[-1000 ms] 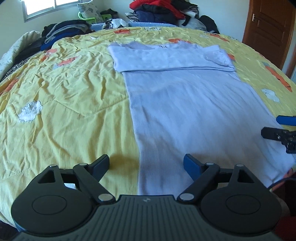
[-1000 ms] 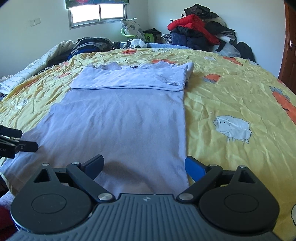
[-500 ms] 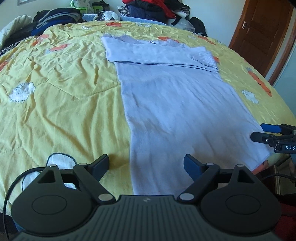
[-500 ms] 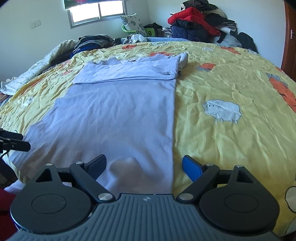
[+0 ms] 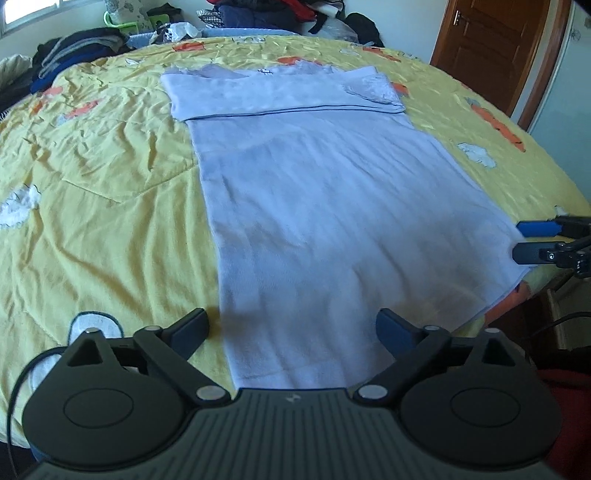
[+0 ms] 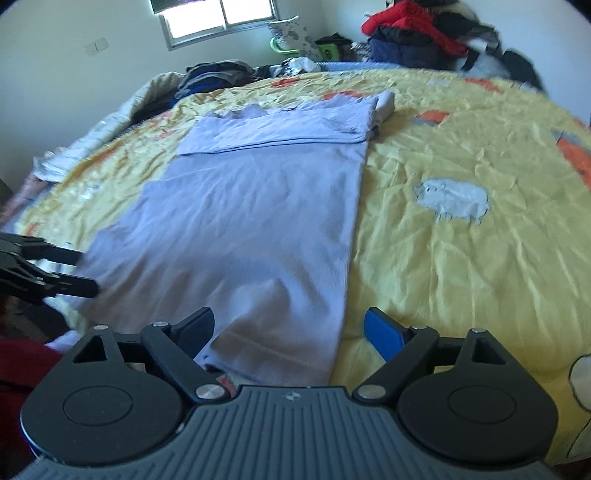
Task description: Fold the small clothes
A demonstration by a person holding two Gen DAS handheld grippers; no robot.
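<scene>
Lavender shirt (image 5: 332, 206) lies flat on the yellow bedspread (image 5: 103, 206), lengthwise, hem at the near bed edge, collar end toward the far side. Top part is folded over into a band (image 5: 280, 92) across the far end of the shirt; folded band's edge runs straight across the body.

Left gripper (image 5: 291, 326) hangs over the shirt's near-left hem corner, jaws spread wide, nothing between them. One finger sits over bedspread just left of the shirt edge, the other over the fabric. Contact with cloth: can't tell.

Right gripper (image 6: 288, 325) is over the shirt's near-right hem corner, jaws also wide, nothing held. Left finger over the shirt, blue-padded right finger over bedspread just right of the shirt edge. Hem there has a small ripple and a turned-up corner (image 6: 210, 363).

Each gripper shows in the other's view at the shirt's opposite side edge, fingers apart.

Sheep print (image 6: 450, 199) on the bedspread right of the shirt. Clothes pile (image 6: 417, 33) beyond the shirt's far end, against the wall. Wooden door (image 5: 491, 48) right of the shirt, past the bed.
</scene>
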